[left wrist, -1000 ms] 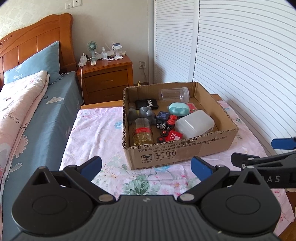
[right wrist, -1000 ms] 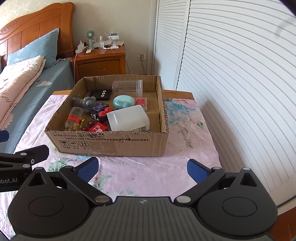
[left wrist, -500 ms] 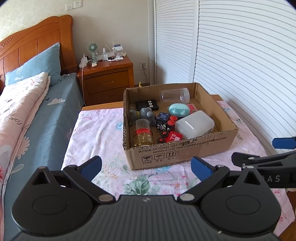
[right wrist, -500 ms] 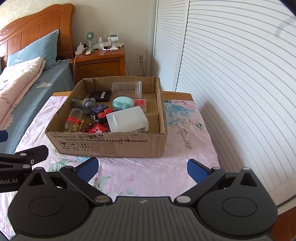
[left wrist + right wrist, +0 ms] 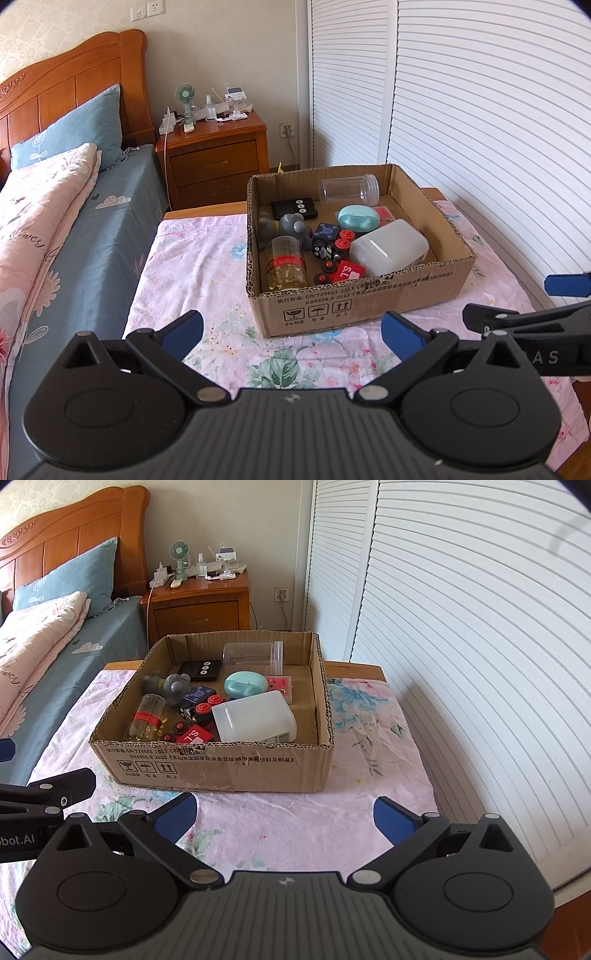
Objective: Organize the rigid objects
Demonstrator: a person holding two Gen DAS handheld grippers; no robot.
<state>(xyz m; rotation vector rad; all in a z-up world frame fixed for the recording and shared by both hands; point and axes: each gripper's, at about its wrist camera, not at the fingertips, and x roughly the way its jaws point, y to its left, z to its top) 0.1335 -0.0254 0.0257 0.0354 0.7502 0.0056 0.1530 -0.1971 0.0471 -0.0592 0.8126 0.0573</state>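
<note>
Over the last second both of my views pull back and lift a little: the cardboard box [image 5: 360,295] sits slightly farther ahead and the headboard and nightstand [image 5: 214,155] show more fully; nothing inside the box shifts. Left gripper [image 5: 291,330] has its jaws spread wide, nothing between them; right gripper [image 5: 284,814] likewise, spread and empty. Both hang over the floral cloth [image 5: 295,823] just short of the box's near wall, with the right tongs visible off to the right of the left ones. All the rigid items I can see lie in the box ahead of the tongs: pill bottle [image 5: 287,264] in the near-left corner, grey toy [image 5: 291,229] behind it, black remote [image 5: 294,208] and clear jar [image 5: 349,190] along the far wall, teal case [image 5: 358,217], white plastic container [image 5: 388,248] near-centre, and red-and-black small parts [image 5: 338,271] between them. No loose items on the cloth in view. My read: this fits either backing off with everything boxed, or lining up to pull items out for sorting; the frames don't settle which.
</note>
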